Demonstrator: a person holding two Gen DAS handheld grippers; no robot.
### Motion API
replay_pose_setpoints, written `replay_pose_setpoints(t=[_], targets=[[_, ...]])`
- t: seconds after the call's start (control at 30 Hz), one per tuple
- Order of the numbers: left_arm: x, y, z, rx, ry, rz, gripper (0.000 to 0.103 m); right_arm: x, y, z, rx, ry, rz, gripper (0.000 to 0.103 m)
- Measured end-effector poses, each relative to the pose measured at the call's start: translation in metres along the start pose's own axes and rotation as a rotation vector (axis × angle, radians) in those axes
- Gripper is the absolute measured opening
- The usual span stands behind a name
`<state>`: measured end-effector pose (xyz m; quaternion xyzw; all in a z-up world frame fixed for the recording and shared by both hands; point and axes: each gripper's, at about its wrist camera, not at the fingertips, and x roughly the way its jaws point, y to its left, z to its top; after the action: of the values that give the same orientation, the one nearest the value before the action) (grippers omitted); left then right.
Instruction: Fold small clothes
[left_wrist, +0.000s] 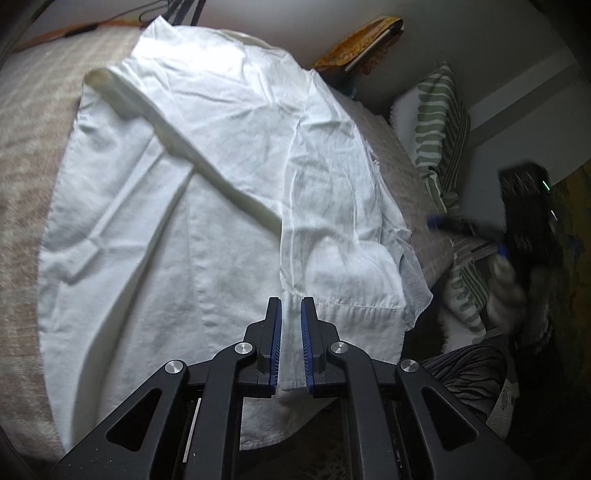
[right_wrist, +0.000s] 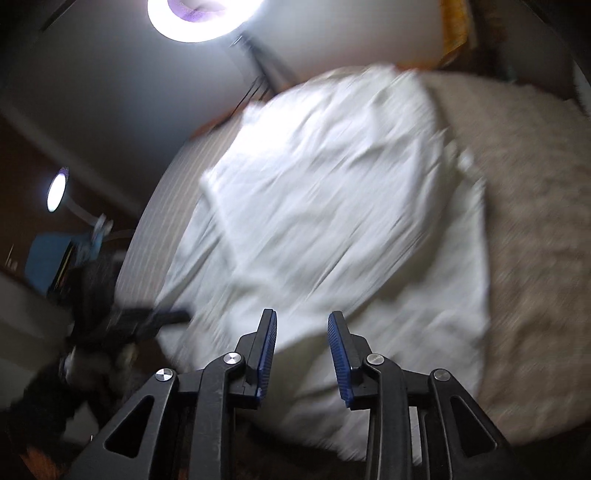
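Note:
A white shirt (left_wrist: 207, 177) lies spread on a beige blanket-covered surface (left_wrist: 26, 122), its right side folded over toward the middle, with a collar band running diagonally. My left gripper (left_wrist: 291, 306) hovers above the shirt's near hem, jaws slightly apart, nothing between them. In the right wrist view the same shirt (right_wrist: 340, 206) is blurred by motion. My right gripper (right_wrist: 302, 319) is open and empty over the shirt's near edge. It also shows blurred in the left wrist view (left_wrist: 517, 221), off the right edge of the surface. The left gripper shows blurred at the left of the right wrist view (right_wrist: 147, 317).
A green-striped white pillow (left_wrist: 443, 129) leans at the right edge. An orange-yellow padded item (left_wrist: 362, 44) stands against the wall behind. A bright round lamp (right_wrist: 199, 14) shines above, a smaller light (right_wrist: 56, 192) at left. Dark grey cloth (left_wrist: 469, 373) lies lower right.

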<state>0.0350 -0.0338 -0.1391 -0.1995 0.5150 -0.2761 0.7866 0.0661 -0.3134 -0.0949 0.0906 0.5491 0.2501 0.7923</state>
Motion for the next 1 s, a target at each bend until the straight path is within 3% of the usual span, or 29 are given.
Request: replay_pose_setpoints(t=[0.07,0.23,0.3,0.53,0.83,0.87,0.93,1.0], targets=[[-0.003,-0.003,0.003,0.012,-0.019,0.001,0.009,0.004,-0.019,0.023,-0.027,-0.056,-0.145,0.031],[-0.005,-0.008,0.013,0.033,-0.038,0.014,0.009,0.029,-0.071,0.06,-0.063,-0.103,-0.364,0.031],[-0.003,-0.007,0.018,0.033,-0.04,0.021,0.009,0.04,-0.082,0.072,-0.098,-0.094,-0.405,0.031],[0.001,0.008,0.037,-0.005,-0.064,0.039,0.009,0.072,-0.107,0.105,-0.211,-0.063,-0.464,0.026],[0.003,0.033,0.048,-0.036,-0.07,0.08,0.009,0.076,-0.119,0.109,-0.283,-0.089,-0.403,0.026],[0.003,0.036,0.049,-0.043,-0.073,0.085,0.009,0.077,-0.119,0.111,-0.285,-0.094,-0.4,0.023],[0.003,0.038,0.049,-0.044,-0.073,0.086,0.009,0.078,-0.12,0.114,-0.269,-0.107,-0.373,0.008],[0.004,0.039,0.049,-0.039,-0.069,0.089,0.009,0.076,-0.125,0.116,-0.229,-0.131,-0.35,0.003]])
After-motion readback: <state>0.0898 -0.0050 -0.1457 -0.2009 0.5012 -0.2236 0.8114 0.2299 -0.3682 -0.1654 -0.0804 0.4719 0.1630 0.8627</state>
